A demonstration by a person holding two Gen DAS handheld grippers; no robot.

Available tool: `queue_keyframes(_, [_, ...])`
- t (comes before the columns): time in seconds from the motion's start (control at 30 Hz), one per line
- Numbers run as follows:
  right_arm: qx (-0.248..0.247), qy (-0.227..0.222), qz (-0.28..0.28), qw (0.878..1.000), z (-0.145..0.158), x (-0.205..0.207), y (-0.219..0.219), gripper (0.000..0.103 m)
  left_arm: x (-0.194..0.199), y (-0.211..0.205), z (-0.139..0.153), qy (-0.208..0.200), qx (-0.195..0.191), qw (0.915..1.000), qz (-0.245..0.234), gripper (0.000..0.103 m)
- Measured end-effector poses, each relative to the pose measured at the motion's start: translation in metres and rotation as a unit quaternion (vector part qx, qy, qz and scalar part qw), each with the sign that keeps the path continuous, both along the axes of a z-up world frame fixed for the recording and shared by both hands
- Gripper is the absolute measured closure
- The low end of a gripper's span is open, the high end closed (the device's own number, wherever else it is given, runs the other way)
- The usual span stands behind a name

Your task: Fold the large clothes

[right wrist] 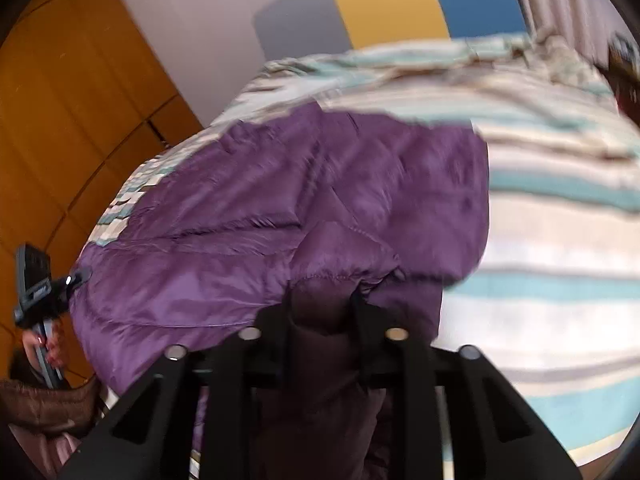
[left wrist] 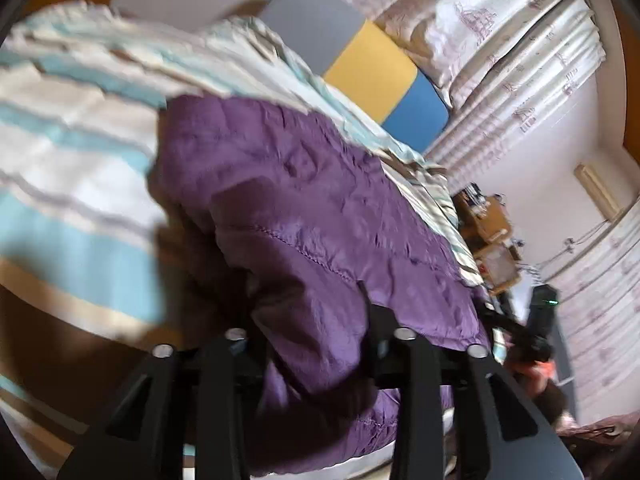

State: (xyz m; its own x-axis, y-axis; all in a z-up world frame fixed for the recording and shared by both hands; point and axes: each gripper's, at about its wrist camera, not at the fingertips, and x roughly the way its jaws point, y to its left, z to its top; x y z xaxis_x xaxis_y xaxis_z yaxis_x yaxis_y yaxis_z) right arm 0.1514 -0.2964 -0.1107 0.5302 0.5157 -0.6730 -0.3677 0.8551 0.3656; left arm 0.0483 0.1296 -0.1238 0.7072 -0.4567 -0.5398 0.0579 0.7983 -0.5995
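You are partway through the fold. The one purple padded jacket (left wrist: 304, 200) lies on the striped bed cover (left wrist: 72, 152), its far part spread flat while the near edge is bunched and lifted. Your left gripper (left wrist: 308, 320) is pinching a fold of that near edge, and your right gripper (right wrist: 320, 316) clamps another bunch of it. No finished, squared stack shows yet, so carrying the edge over and flattening remains. Count: one jacket, two grippers, one three-coloured headboard (left wrist: 372, 64).
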Motion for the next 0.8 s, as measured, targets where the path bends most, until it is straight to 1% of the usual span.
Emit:
queue_keyframes(0.07, [0.002, -0.024, 0.003, 1.0, 0.018, -0.012, -0.001, 0.089, -0.004, -0.005, 0.017, -0.028, 0.028, 0.9992, 0.0, 0.084])
queue_keyframes(0.1, [0.007, -0.041, 0.0, 0.999, 0.03, -0.011, -0.004, 0.089, -0.004, -0.009, 0.029, -0.047, 0.048, 0.9977, 0.002, 0.085])
queue_keyframes(0.17, [0.016, -0.061, -0.007, 0.998, 0.048, -0.013, -0.006, 0.09, 0.002, -0.011, 0.04, -0.065, 0.053, 0.9965, 0.009, 0.089])
queue_keyframes(0.27, [0.029, -0.093, -0.025, 0.995, 0.067, 0.002, -0.004, 0.09, 0.018, -0.013, 0.057, -0.092, 0.058, 0.9931, 0.043, 0.089])
queue_keyframes(0.33, [0.023, -0.116, -0.043, 0.992, 0.076, 0.013, 0.001, 0.09, 0.033, -0.017, 0.067, -0.109, 0.073, 0.9884, 0.076, 0.089])
queue_keyframes(0.37, [0.023, -0.122, -0.051, 0.991, 0.08, 0.017, 0.0, 0.09, 0.039, -0.018, 0.07, -0.115, 0.074, 0.9867, 0.087, 0.089])
queue_keyframes(0.47, [0.025, -0.137, -0.084, 0.987, 0.081, 0.04, 0.01, 0.091, 0.059, -0.024, 0.077, -0.139, 0.088, 0.9788, 0.123, 0.089])
queue_keyframes(0.53, [0.028, -0.142, -0.101, 0.984, 0.082, 0.05, 0.011, 0.091, 0.074, -0.027, 0.079, -0.145, 0.102, 0.9739, 0.141, 0.089])
queue_keyframes(0.67, [0.038, -0.151, -0.128, 0.98, 0.081, 0.075, 0.019, 0.092, 0.098, -0.024, 0.075, -0.14, 0.102, 0.9714, 0.163, 0.089])
queue_keyframes(0.73, [0.032, -0.153, -0.134, 0.979, 0.079, 0.087, 0.023, 0.092, 0.113, -0.021, 0.07, -0.131, 0.103, 0.9708, 0.173, 0.089])
queue_keyframes(0.8, [0.009, -0.161, -0.137, 0.977, 0.073, 0.098, 0.03, 0.092, 0.124, -0.019, 0.064, -0.122, 0.108, 0.9705, 0.177, 0.089])
